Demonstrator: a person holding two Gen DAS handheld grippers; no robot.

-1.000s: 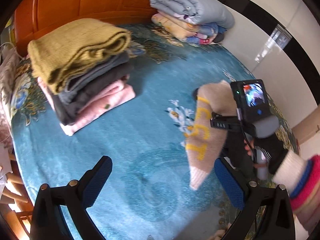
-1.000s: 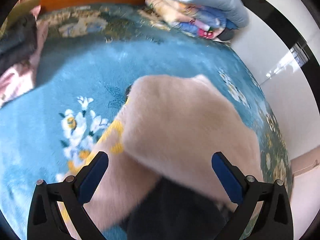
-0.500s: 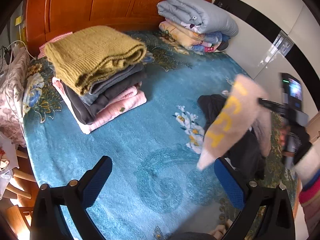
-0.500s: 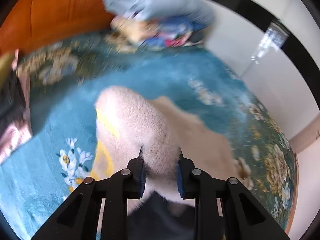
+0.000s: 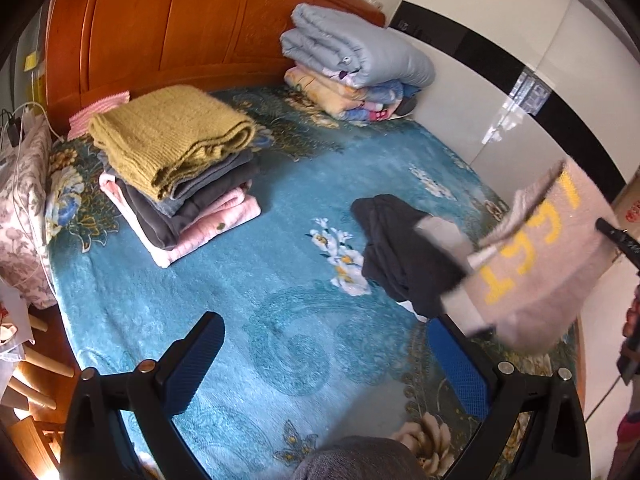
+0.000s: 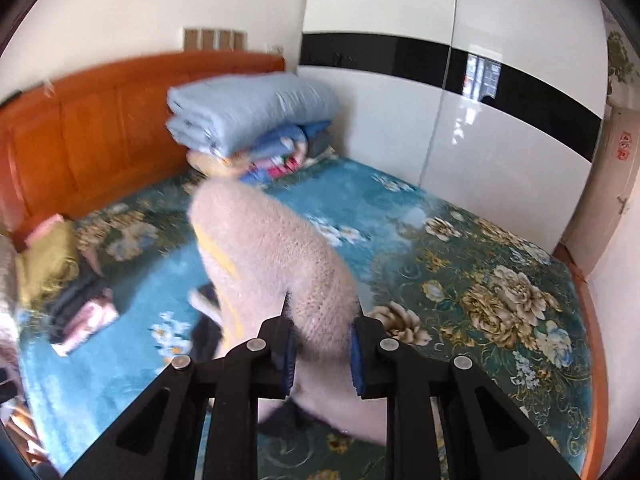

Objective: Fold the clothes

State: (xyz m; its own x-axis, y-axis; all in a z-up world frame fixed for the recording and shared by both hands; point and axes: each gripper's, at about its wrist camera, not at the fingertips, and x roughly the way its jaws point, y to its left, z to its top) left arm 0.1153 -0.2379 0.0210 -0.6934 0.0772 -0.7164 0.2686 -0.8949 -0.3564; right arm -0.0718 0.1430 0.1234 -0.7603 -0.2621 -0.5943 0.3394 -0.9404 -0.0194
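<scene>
Lifted clear of the bed (image 5: pixel 304 320) since a second ago, the beige sweater (image 6: pixel 280 264) is now hanging in the air, its yellow lettering (image 5: pixel 532 236) showing in the left wrist view. The right gripper (image 6: pixel 322 344) is clamping a fold of the knit between its blue pads (image 6: pixel 289 354). The left gripper (image 5: pixel 324 364) is hovering low over the teal floral blanket, fingers spread wide and holding nothing. A dark garment (image 5: pixel 400 244) is lying crumpled on the blanket beneath the sweater. Near the headboard (image 5: pixel 160 32), a stack (image 5: pixel 176 168) of folded clothes is sitting, well apart from both tools.
</scene>
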